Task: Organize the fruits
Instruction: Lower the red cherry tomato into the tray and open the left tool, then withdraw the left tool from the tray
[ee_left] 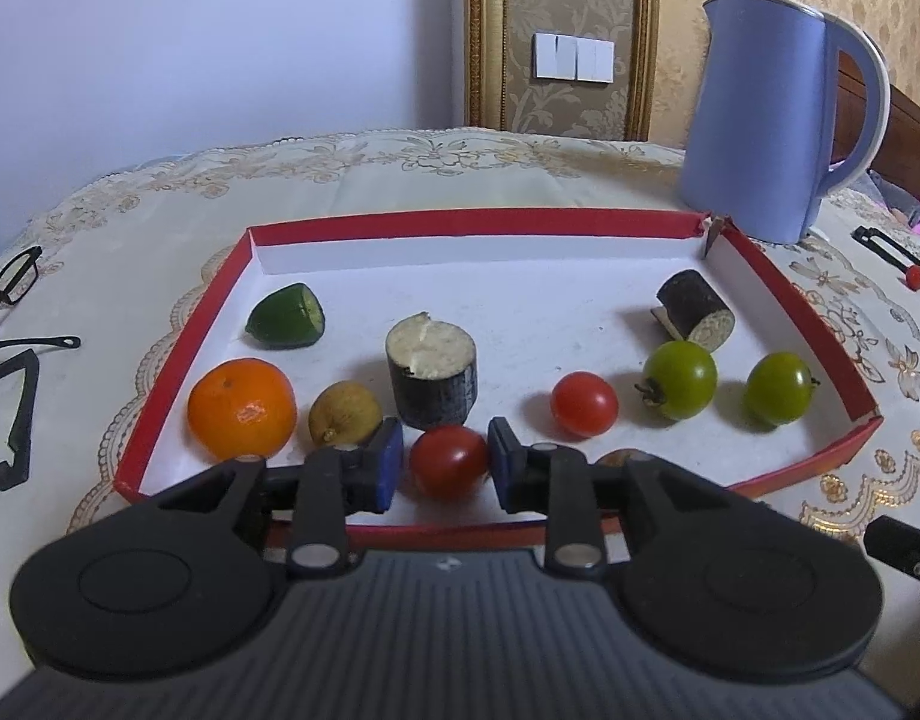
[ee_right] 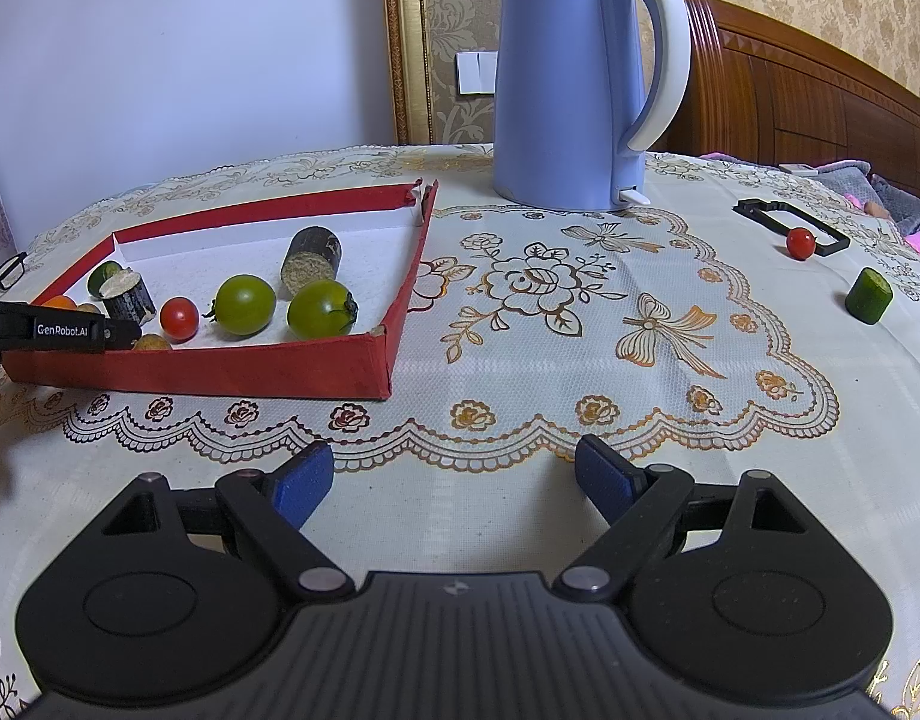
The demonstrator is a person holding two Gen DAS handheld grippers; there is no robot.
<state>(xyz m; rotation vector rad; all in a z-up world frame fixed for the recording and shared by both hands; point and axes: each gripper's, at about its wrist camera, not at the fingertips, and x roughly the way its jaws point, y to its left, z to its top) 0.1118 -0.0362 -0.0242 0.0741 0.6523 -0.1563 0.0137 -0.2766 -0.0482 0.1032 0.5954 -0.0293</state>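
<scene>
A red-rimmed white tray (ee_left: pixel 460 222) holds an orange (ee_left: pixel 242 408), a brown fruit (ee_left: pixel 345 412), a cut lime (ee_left: pixel 286 317), two dark-skinned vegetable chunks (ee_left: pixel 431 381), a red tomato (ee_left: pixel 584 404) and two green tomatoes (ee_left: pixel 680 379). Another red tomato (ee_left: pixel 449 462) rests at the tray's front edge between the blue pads of my left gripper (ee_left: pixel 445 465); a thin gap shows on its left side. My right gripper (ee_right: pixel 454 480) hovers open over bare tablecloth, right of the tray. A small red tomato (ee_right: pixel 800 243) and a green cucumber piece (ee_right: pixel 869 295) lie far right on the cloth.
A blue kettle (ee_right: pixel 571 78) stands behind the tray's far right corner. A black rectangular frame (ee_right: pixel 790 225) lies by the loose tomato. Glasses (ee_left: pixel 10 282) and another black frame (ee_left: pixel 16 420) lie left of the tray. A wooden headboard (ee_right: pixel 820 96) rises behind the table's right side.
</scene>
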